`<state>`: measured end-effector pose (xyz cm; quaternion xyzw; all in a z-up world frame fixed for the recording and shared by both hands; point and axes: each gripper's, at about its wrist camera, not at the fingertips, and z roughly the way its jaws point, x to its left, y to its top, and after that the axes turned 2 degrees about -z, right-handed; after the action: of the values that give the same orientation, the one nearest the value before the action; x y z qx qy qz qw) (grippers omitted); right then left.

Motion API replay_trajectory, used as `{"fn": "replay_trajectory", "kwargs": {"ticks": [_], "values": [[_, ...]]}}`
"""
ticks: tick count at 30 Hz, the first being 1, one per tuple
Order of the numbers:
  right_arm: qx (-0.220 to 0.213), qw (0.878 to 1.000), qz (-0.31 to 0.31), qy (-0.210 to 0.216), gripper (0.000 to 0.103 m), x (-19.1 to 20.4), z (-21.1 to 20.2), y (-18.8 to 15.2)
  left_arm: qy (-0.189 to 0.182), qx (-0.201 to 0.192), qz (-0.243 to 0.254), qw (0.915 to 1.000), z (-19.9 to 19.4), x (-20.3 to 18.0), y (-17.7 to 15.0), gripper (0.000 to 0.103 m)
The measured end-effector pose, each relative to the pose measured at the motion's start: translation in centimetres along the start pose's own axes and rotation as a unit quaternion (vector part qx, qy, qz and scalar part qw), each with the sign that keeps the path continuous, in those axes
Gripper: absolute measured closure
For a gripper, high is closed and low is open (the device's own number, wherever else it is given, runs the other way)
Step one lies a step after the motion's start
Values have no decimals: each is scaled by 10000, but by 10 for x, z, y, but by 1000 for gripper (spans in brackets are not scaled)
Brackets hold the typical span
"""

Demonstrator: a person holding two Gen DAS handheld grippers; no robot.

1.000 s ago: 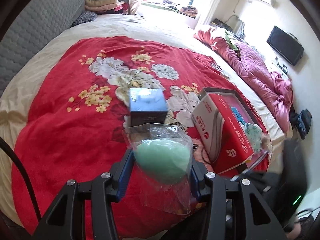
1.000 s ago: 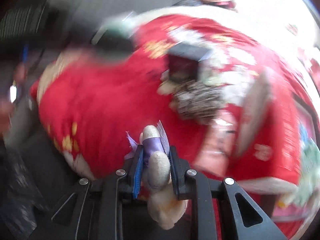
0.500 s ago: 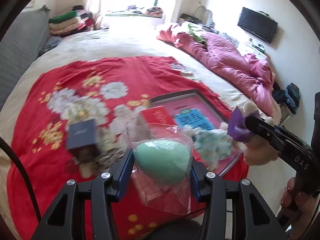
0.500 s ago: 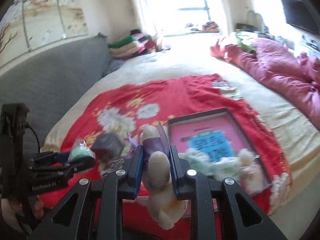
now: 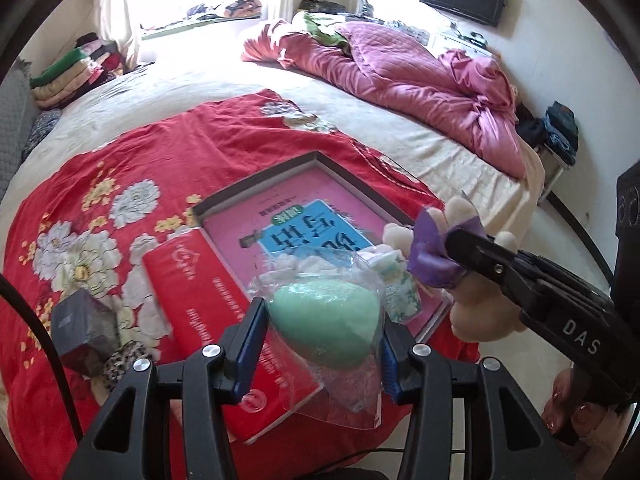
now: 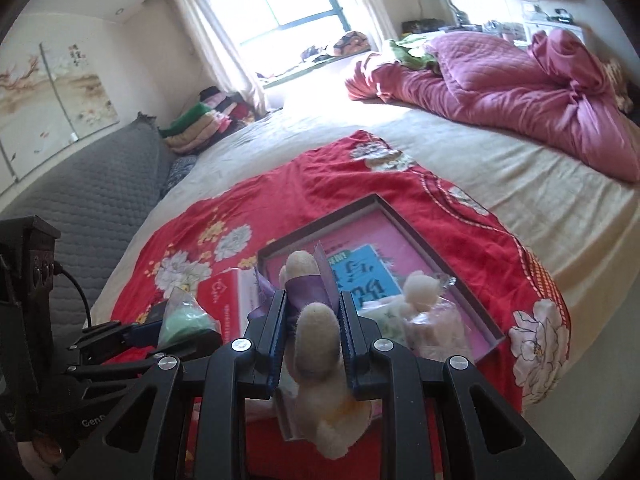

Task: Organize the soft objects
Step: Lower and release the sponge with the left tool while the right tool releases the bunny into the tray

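Squeezed in the left claw (image 5: 322, 334) is a green sponge (image 5: 326, 320) in a clear bag, held just above the open box (image 5: 320, 160) on the red blanket (image 5: 120, 160). A cream plush toy (image 6: 318, 332) is pinched by the right claw (image 6: 312, 320), near the box too.

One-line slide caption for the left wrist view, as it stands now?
Left gripper holds a bagged green sponge over the open box; right gripper carries a cream plush toy alongside.

The left gripper (image 5: 322, 330) clamped a bagged green sponge (image 5: 326, 326). Beside it, the right gripper (image 5: 448, 256) pinched a cream plush toy (image 5: 474, 316) over the box (image 5: 320, 158).
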<state>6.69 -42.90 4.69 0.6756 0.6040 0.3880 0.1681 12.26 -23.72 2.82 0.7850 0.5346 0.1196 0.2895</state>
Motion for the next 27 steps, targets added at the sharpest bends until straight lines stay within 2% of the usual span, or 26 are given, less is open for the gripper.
{"fn": "replay_trajectory", "kwargs": {"ticks": [7, 13, 27], "values": [[48, 9993, 360, -33, 78, -29, 15, -5, -80, 335, 254, 9991, 41, -28, -1, 53], [116, 9985, 539, 53, 78, -44, 31, -3, 28, 561, 312, 9979, 68, -28, 4, 53], [359, 9981, 428, -256, 76, -54, 76, 0, 147, 617, 259, 9977, 95, -20, 21, 53]]}}
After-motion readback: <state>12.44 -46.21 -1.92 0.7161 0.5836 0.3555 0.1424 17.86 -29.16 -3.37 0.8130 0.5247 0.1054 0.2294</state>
